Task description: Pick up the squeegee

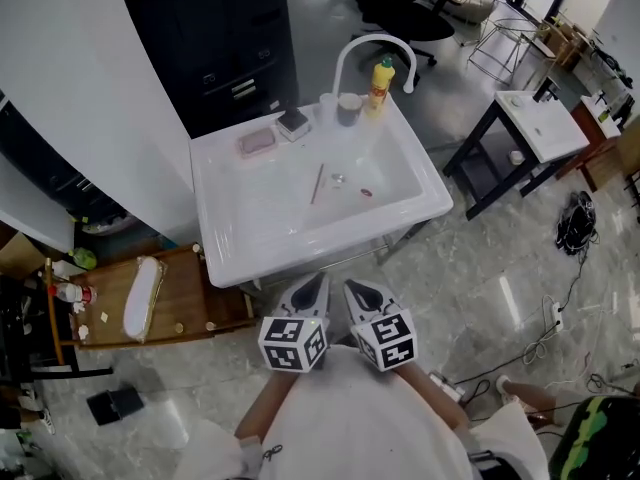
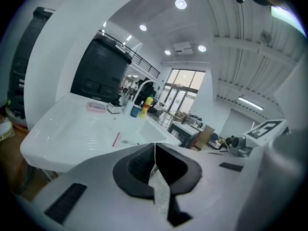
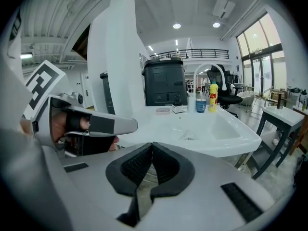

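A thin reddish stick-like tool (image 1: pixel 316 183), which seems to be the squeegee, lies in the basin of the white sink (image 1: pixel 225 258). It also shows in the left gripper view, squeegee (image 2: pixel 116 139), and faintly in the right gripper view, squeegee (image 3: pixel 185 135). Both grippers hover side by side in front of the sink's near rim, pointing toward it and apart from the tool. My left gripper (image 1: pixel 312 286) (image 2: pixel 154 145) is shut with nothing between its pads. My right gripper (image 1: pixel 358 290) (image 3: pixel 152 144) is shut and empty too.
A curved white faucet (image 1: pixel 365 48), a yellow bottle (image 1: pixel 381 83), cups and a pink soap dish (image 1: pixel 257 143) line the sink's back ledge. A wooden bench (image 1: pixel 190 288) with a white cloth stands at left, a black cabinet (image 1: pixel 215 38) behind, a small table (image 1: pixel 540 128) and floor cables (image 1: pixel 575 223) at right.
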A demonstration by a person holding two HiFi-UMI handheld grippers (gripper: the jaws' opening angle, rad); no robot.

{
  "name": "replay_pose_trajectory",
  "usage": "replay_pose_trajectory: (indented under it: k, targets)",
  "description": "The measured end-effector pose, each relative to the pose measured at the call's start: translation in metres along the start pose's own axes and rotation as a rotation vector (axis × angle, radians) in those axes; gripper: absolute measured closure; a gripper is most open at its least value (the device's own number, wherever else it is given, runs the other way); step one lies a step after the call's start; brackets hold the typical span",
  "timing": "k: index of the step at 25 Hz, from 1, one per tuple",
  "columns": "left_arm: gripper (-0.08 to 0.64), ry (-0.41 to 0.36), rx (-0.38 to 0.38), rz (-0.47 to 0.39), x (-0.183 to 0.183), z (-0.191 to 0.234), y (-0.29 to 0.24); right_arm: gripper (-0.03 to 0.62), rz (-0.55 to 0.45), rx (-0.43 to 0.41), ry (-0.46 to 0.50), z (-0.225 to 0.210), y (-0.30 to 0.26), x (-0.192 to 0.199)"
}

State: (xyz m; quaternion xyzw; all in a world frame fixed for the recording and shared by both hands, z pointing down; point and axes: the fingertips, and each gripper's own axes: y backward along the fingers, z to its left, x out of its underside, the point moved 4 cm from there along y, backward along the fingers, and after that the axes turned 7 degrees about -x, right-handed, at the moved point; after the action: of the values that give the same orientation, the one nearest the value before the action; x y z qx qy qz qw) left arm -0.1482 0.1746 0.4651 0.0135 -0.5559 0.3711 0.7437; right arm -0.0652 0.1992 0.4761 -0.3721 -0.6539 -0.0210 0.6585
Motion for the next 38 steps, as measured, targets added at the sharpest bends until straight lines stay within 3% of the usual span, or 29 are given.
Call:
replay_pose_trajectory:
  k: [14,23,38]
  targets:
    - [0.532,-0.015,0.019,0.014,0.001,-0.005,0.006,0.566,-0.001,0.007,-0.051,0.003,0.009,0.014]
    - [0.532,-0.072,-0.017,0.015,-0.003,-0.004,-0.001,0.566,-0.012,-0.01,-0.05,-0.007,0.002,0.009]
    - [0.532,-0.05,-0.096,0.026,-0.022,0.01,-0.049,0.566,0.002,-0.076,-0.046,-0.055,-0.032,-0.011]
